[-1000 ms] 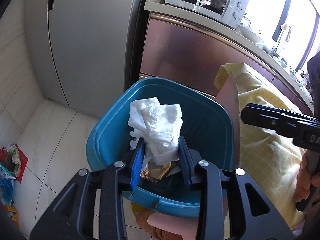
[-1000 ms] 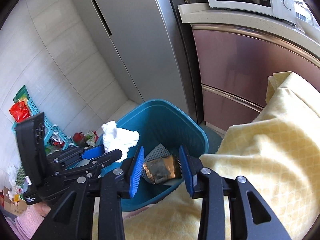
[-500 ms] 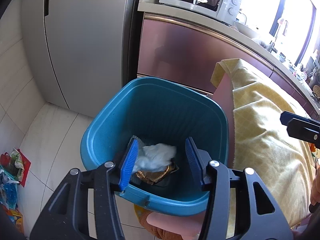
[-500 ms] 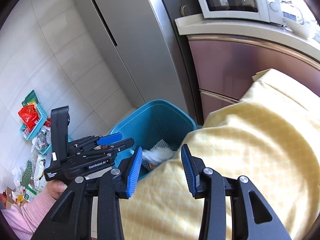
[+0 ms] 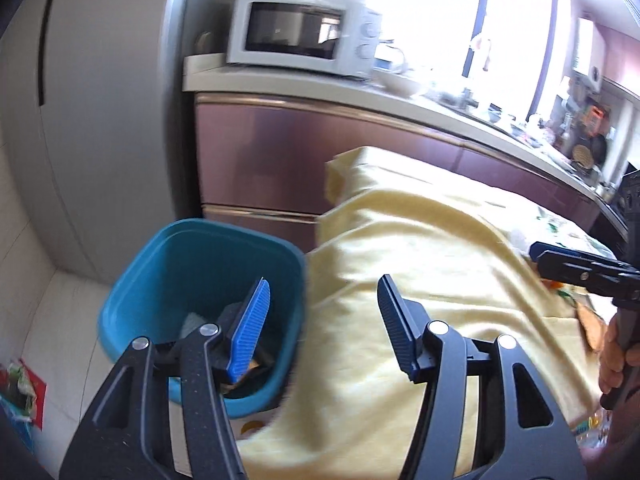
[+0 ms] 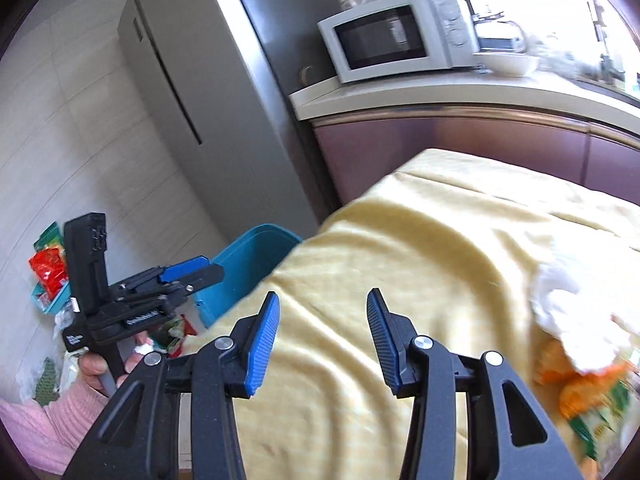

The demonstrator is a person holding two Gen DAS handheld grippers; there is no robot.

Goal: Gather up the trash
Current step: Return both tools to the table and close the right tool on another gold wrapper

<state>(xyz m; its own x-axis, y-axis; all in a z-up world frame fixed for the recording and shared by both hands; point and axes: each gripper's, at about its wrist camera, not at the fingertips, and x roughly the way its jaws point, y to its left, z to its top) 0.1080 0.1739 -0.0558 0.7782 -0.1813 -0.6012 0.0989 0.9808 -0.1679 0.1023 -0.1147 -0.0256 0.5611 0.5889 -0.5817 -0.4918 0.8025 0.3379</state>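
Now both tongs, left (image 5: pixel 324 320) and right (image 6: pixel 322 336), are opening with nothing between them; tissue (image 6: pixel 568 300) lies at the bench's (image 6: pixel 400 260) right edge, right of the right tongs.

Glossy plastic bin (image 5: pixel 168 264), matt cloth (image 5: pixel 432 248)

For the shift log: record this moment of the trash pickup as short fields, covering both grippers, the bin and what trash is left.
left gripper: jaws opening, nothing between them
right gripper: jaws opening, empty, over the yellow cloth
bin: blue, on the floor beside the cloth-covered surface, some trash at its bottom
trash left: white tissue and orange wrappers on the cloth, at the right edge of the right wrist view
background: microwave on the counter, fridge
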